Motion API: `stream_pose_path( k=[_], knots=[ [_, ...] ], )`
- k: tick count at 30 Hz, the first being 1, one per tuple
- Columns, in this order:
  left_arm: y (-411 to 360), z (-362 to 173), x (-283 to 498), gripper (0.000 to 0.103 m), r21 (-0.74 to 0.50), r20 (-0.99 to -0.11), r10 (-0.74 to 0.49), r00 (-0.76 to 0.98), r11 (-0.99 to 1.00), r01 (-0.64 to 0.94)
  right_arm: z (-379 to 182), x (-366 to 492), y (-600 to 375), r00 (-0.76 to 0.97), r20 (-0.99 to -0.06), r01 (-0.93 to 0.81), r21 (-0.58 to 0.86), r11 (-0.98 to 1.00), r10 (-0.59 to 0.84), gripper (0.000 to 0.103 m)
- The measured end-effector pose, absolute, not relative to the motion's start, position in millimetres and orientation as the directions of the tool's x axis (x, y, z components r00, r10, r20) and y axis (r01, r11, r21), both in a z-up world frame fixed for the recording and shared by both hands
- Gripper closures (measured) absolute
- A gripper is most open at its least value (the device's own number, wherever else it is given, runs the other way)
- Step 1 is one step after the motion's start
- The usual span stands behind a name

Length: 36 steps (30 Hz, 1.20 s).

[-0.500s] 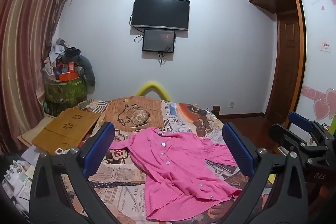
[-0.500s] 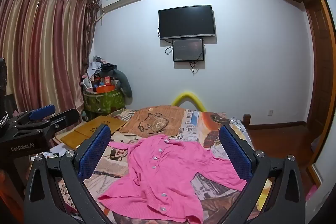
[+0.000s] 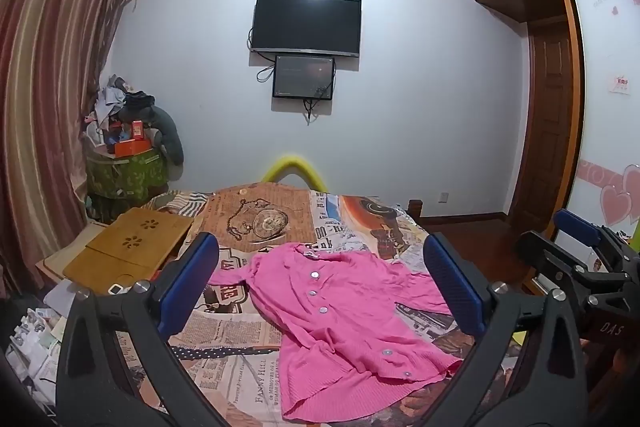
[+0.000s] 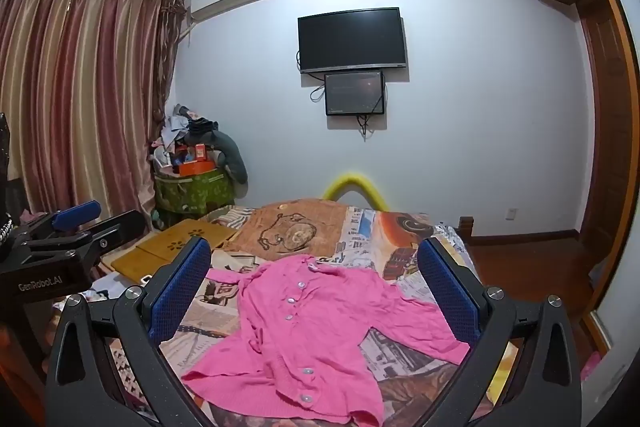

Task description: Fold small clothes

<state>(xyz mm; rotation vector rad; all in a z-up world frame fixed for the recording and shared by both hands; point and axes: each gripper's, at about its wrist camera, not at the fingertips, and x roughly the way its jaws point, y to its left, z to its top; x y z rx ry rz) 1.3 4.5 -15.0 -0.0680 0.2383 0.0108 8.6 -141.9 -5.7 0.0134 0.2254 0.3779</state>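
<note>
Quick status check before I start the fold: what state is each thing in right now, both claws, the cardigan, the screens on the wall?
Left claw: open, empty, above the bed.
Right claw: open, empty, above the bed.
Pink cardigan: unfolded, spread on the bed, buttoned, sleeves out.
Television: off, dark.
Small screen: dim, under the television.
Curtain: drawn shut.

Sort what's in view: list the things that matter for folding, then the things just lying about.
For the job: pink button-front knitted cardigan, spread on the newspaper-print bed cover; left gripper and right gripper, jaws open.

Lying about: bamboo lap tray, yellow foam tube, green cloth-covered pile.
</note>
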Motion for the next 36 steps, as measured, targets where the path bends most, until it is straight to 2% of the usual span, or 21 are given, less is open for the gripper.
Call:
stream_pose_path(
  k=[36],
  knots=[
    [4,-9,9,0.0,-0.065,-0.251,0.009,0.968,0.998,-0.026,-15,18,-142,0.905,-0.222,-0.362,0.048,0.931,0.364,0.0]
  ],
)
